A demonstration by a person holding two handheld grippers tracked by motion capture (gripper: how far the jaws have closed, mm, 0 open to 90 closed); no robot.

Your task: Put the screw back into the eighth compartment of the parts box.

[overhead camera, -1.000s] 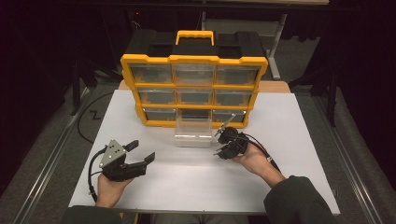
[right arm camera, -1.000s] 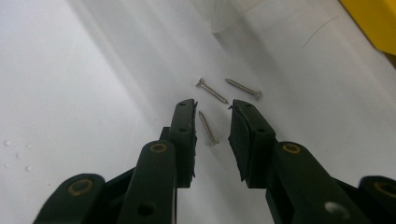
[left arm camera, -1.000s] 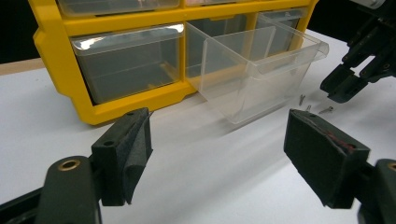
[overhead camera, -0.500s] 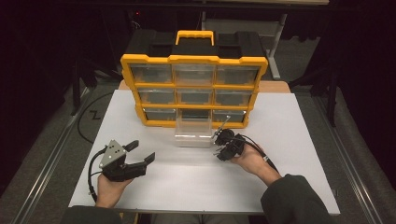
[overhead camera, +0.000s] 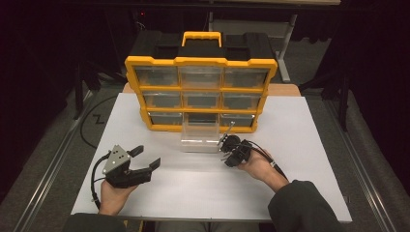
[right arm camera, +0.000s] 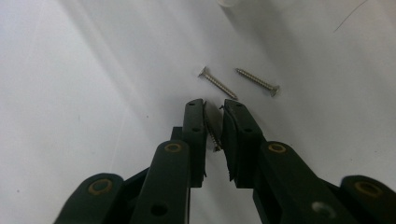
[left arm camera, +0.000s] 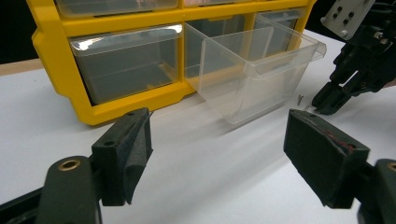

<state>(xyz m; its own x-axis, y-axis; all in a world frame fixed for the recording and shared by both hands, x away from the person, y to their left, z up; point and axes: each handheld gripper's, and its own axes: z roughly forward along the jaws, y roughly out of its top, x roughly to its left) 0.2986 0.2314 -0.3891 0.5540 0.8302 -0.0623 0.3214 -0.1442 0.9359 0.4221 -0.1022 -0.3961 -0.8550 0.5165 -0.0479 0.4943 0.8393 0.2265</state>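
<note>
A clear plastic drawer [overhead camera: 199,140] [left arm camera: 252,70] stands on the white table, pulled out of the bottom row of a yellow organizer [overhead camera: 200,62] [left arm camera: 46,56]. Just right of the drawer my right gripper [overhead camera: 224,145] [right arm camera: 215,105] [left arm camera: 322,105] points down at the table. Its jaws have just been closing and stand narrowly apart around a small screw [right arm camera: 212,133], with a thin gap still showing. Two more screws [right arm camera: 218,83] [right arm camera: 258,82] lie just beyond the tips. My left gripper [overhead camera: 147,157] [left arm camera: 219,135] rests at the front left, wide open with nothing in it.
The organizer holds rows of clear drawers under a black top with a yellow handle [overhead camera: 202,36]. A white board [overhead camera: 309,145] covers the table. A black cable [overhead camera: 96,179] trails from the left gripper. Dark floor and rails flank the table.
The right gripper has edged slightly left toward the drawer and its jaws have narrowed. The left gripper has stayed where it was.
</note>
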